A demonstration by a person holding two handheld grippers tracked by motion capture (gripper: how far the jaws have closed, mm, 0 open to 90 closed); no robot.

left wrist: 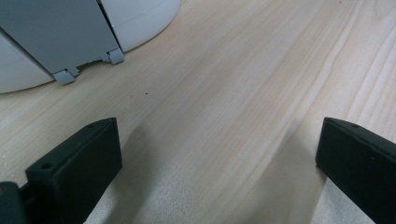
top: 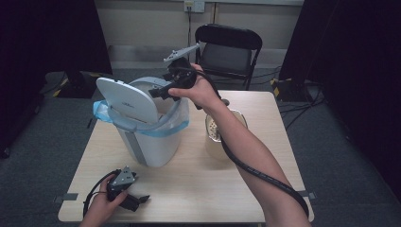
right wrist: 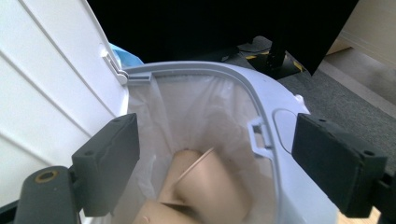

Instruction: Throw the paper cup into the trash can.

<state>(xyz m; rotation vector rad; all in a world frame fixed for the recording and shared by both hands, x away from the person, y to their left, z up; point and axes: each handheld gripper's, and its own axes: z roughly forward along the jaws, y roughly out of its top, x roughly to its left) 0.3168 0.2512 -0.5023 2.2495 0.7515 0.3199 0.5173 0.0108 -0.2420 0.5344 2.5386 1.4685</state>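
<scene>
Paper cups (right wrist: 205, 186), beige and lying tumbled on their sides, were seen at the bottom of the white waste bin (top: 153, 142), inside its translucent liner. At the near left of the wooden table (top: 198, 184), the left gripper (top: 137, 201) was rested on the tabletop in a hand, its jaws spread wide with nothing between them; in the left gripper view bare wood lay between the two black jaws, and the bin's base stood just beyond. Left of centre, the bin was positioned with its lid (top: 127, 99) raised and tilted leftward, a blue bag edge (top: 101, 111) folded over the rim. Above the bin's opening, the right gripper (top: 158, 92) was held pointing down into it, its jaws released and wide apart, no cup between them. To the right of the bin, a further beige container (top: 215, 135) was placed on the table, partly hidden by the forearm.
</scene>
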